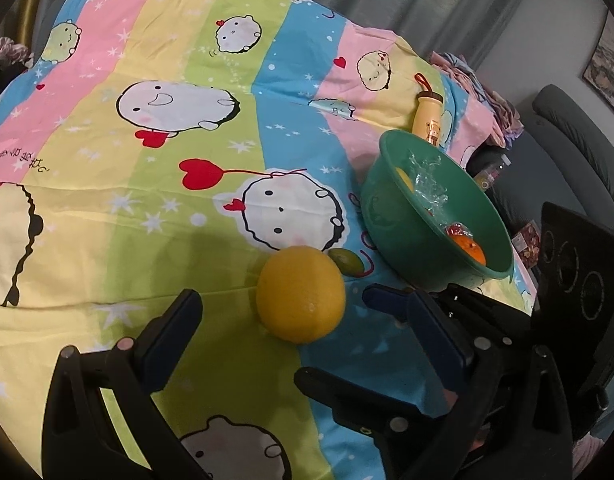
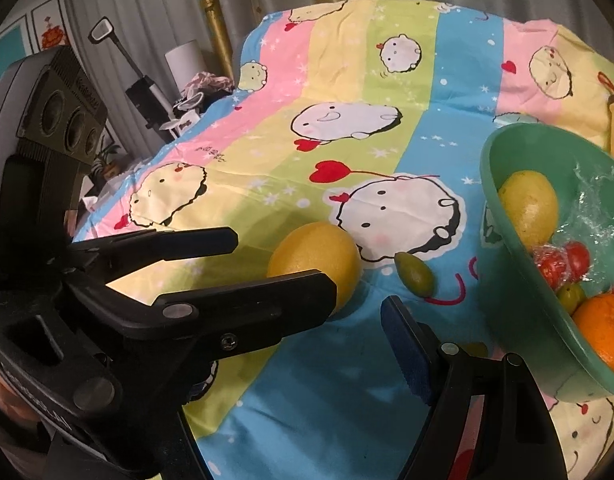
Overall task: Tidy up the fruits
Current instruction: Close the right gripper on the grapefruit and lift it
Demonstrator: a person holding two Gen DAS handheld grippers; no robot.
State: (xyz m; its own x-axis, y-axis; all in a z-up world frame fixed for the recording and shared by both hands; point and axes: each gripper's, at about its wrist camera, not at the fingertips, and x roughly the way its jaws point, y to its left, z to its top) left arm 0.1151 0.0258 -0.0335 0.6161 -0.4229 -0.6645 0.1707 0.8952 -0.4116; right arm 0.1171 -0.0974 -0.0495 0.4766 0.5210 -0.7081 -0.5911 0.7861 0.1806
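A large yellow lemon [image 1: 301,294] lies on the cartoon-print cloth, with a small green fruit [image 1: 347,263] just behind it. My left gripper [image 1: 303,300] is open, its jaws standing on either side of the lemon without touching it. A green bowl [image 1: 387,216] to the right holds another lemon [image 2: 529,206], an orange [image 2: 605,332], red fruit and clear wrap. In the right wrist view the lemon [image 2: 315,254] and green fruit [image 2: 415,278] lie ahead of my open, empty right gripper [image 2: 363,300], and the left gripper's black fingers [image 2: 247,304] cross in front of the lemon.
A yellow bottle [image 1: 427,114] with a red strap lies behind the bowl near the table's far right edge. A grey sofa [image 1: 575,136] stands beyond the right edge. Curtains and clutter lie behind the table. The cloth [image 1: 147,200] stretches left.
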